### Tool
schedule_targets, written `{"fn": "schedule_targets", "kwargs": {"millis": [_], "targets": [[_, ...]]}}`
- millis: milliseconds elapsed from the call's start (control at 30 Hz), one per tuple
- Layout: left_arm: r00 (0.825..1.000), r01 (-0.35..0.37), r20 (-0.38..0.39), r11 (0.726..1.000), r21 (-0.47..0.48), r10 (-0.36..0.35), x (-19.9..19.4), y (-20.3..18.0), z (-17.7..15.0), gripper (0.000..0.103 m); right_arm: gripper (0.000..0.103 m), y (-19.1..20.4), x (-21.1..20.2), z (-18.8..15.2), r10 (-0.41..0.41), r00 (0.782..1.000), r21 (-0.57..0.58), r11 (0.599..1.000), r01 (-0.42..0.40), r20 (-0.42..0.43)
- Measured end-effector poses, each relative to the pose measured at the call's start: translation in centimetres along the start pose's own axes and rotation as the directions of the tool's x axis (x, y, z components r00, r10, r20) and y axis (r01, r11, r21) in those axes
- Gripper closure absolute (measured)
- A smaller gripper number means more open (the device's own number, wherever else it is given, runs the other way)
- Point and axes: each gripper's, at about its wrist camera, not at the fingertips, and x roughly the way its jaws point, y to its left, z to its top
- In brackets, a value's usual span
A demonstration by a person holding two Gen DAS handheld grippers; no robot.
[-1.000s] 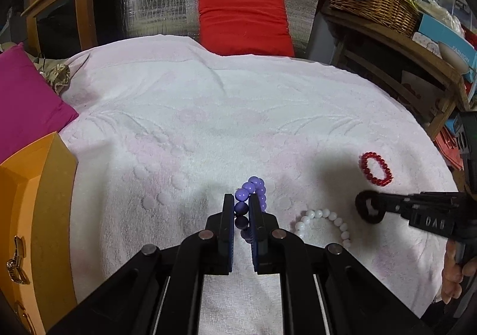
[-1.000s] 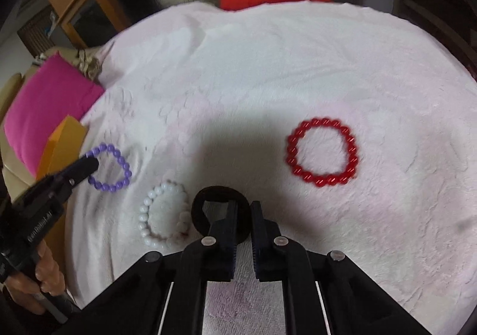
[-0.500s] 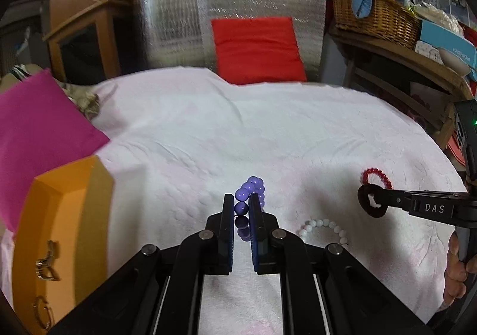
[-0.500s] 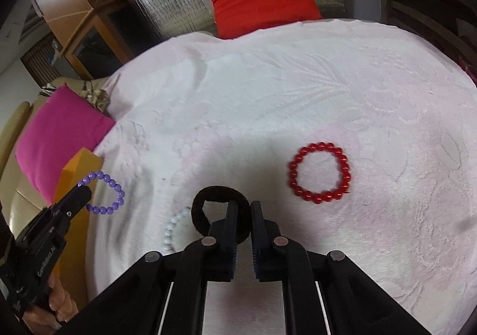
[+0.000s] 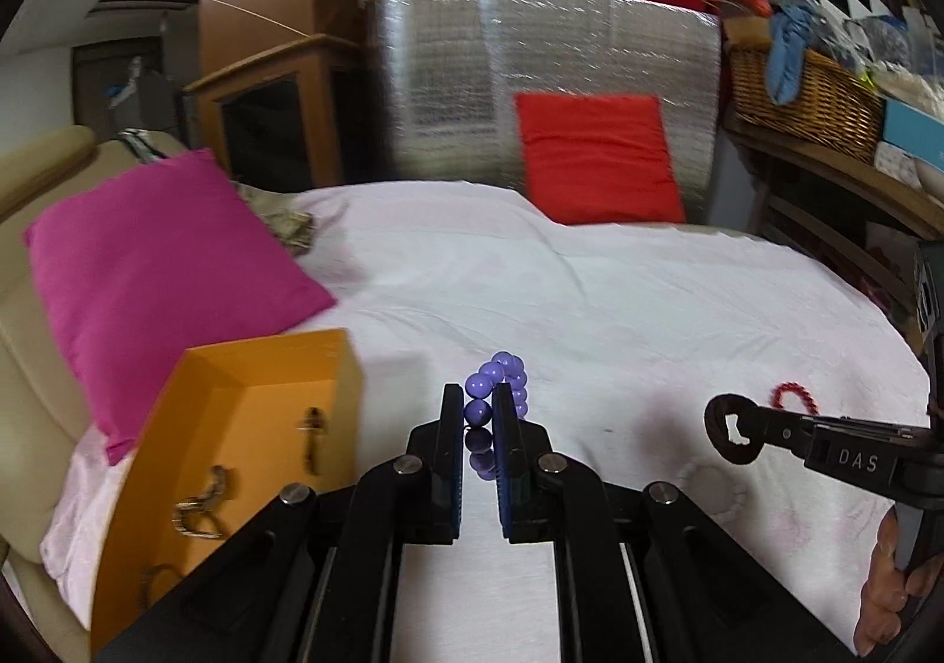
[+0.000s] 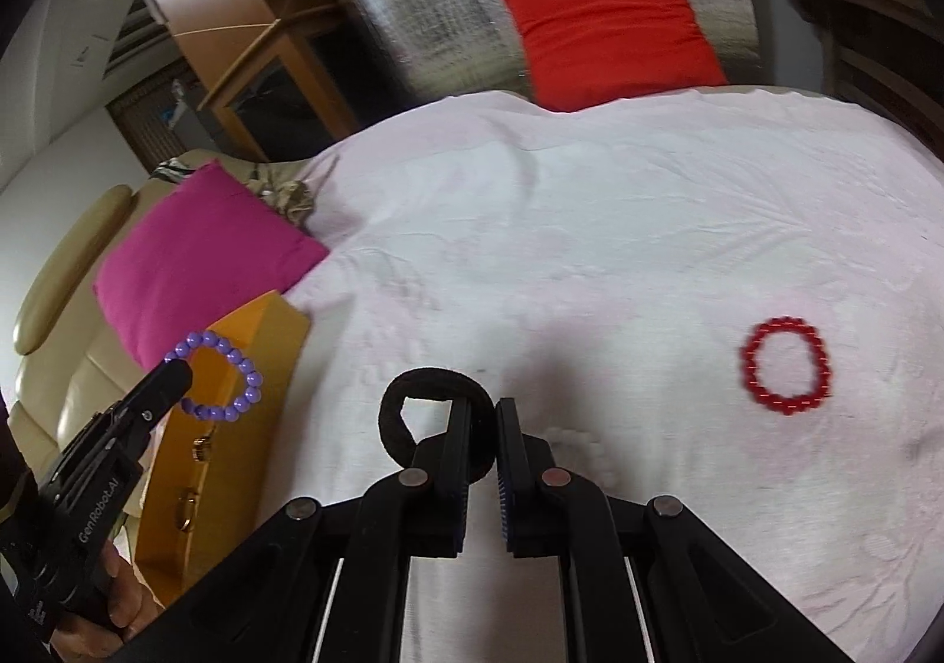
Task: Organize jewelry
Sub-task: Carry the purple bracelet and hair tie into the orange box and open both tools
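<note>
Both grippers have lifted since a second ago. Then the purple bead bracelet (image 5: pixel 494 399) lay low on the white cover (image 5: pixel 619 297) beside the white bead bracelet (image 6: pixel 575 442); now it hangs in the air, clamped between the jaws of the left gripper (image 5: pixel 478 415). The orange box (image 5: pixel 253 427), earlier a sliver at the left edge of the left wrist view, now shows its open inside just left of that gripper. In the right wrist view the bracelet (image 6: pixel 219 375) hangs over the box's near end (image 6: pixel 268 332).

The right gripper (image 6: pixel 484 427) is pinched on the black hair tie (image 6: pixel 413 421), its loop sticking out left of the fingertips, held above the cover. The red bead bracelet (image 6: pixel 784 365) has slid from just ahead to well off to the right, still flat on the cover. The white bead bracelet is now a blurred patch just right of the right gripper's tips.

Writing: "DAS" in white on the right gripper's body (image 5: pixel 855 459), seen from the left wrist; "GenRobot.AI" along the left gripper's body (image 6: pixel 100 504), seen from the right wrist.

Box contents: several small metallic pieces on the orange floor (image 5: pixel 200 504), one dark narrow piece (image 5: pixel 311 442) further in; too blurred to name.

A magenta cushion (image 5: pixel 159 273) lies beyond the box, a red cushion (image 5: pixel 596 156) far ahead against a silver quilted panel (image 5: pixel 472 73).
</note>
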Motion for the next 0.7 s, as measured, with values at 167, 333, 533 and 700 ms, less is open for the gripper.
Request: {"fn": "schedule_targets", "kwargs": {"millis": [167,333,533,700], "targets": [[0.997,-0.062,0.043,0.997,-0.043,0.064,-2.1,2.8,0.1,0.094,0.094,2.7,0.6,-0.3,0.038,0.999,-0.032,0.999,-0.038,-0.002],[0.988,-0.132,0.076,0.989,-0.072,0.137,-3.8,5.2,-0.4,0.094,0.094,6.2,1.1,-0.6,0.085,0.996,-0.076,0.993,-0.084,0.003],[0.978,-0.193,0.056,0.972,-0.132,0.202,-4.6,9.1,-1.7,0.094,0.094,9.9,1.6,-1.1,0.146,0.989,-0.118,0.982,-0.145,0.000],[0.968,-0.247,-0.001,0.947,-0.206,0.252,-4.8,13.3,-3.3,0.094,0.094,13.4,2.3,-1.8,0.193,0.981,-0.173,0.966,-0.193,-0.021]]}}
